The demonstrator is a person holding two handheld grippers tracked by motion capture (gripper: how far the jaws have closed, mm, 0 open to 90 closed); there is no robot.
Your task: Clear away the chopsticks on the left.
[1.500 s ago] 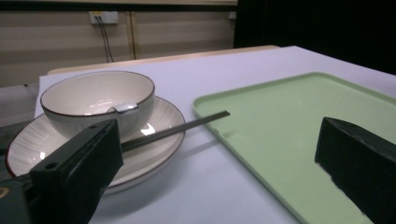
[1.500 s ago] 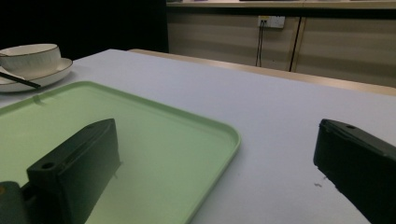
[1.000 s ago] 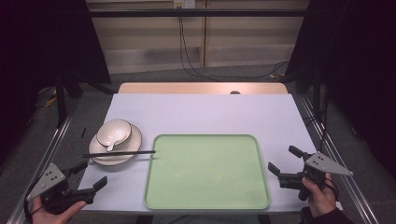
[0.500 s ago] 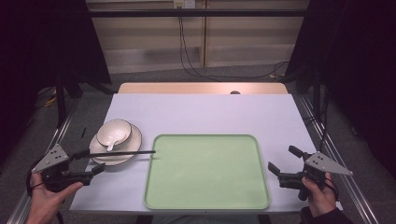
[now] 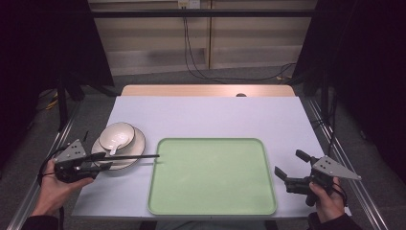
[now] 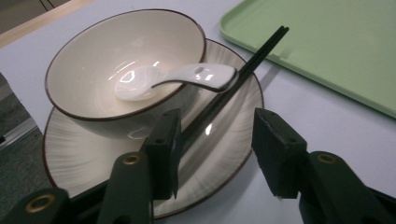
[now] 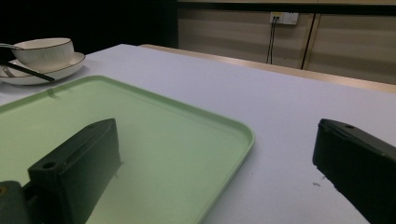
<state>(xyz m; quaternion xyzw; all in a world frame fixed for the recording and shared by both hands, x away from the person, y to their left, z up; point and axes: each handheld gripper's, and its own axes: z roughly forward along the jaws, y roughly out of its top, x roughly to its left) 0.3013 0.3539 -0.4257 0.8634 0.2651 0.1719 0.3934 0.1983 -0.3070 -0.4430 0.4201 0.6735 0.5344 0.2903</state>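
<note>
Since a second ago the left gripper (image 5: 98,163) has slid in from the near-left corner of the desk (image 5: 206,115) toward the plate (image 5: 136,143), and its fingers (image 6: 163,154) have just been closing. They now stand at a middling gap around the near end of the black chopsticks (image 5: 139,156). One finger sits right against the sticks, while the other (image 6: 275,149) is still off to the side, over the plate's rim and not touching them, so nothing is pinched yet.

The chopsticks lie flat across the front rim of the plate, their far tips reaching out to the edge of the green tray (image 5: 213,177). On the plate sits a cream bowl (image 5: 116,135) with a dark rim, and a white spoon (image 6: 173,79) rests in it, its handle hanging over the bowl's edge down to the chopsticks.

Over on the other side, the right gripper (image 5: 287,165) has not stirred. It hovers just off the tray's right edge with its fingers (image 7: 79,163) spread wide and nothing between them.
</note>
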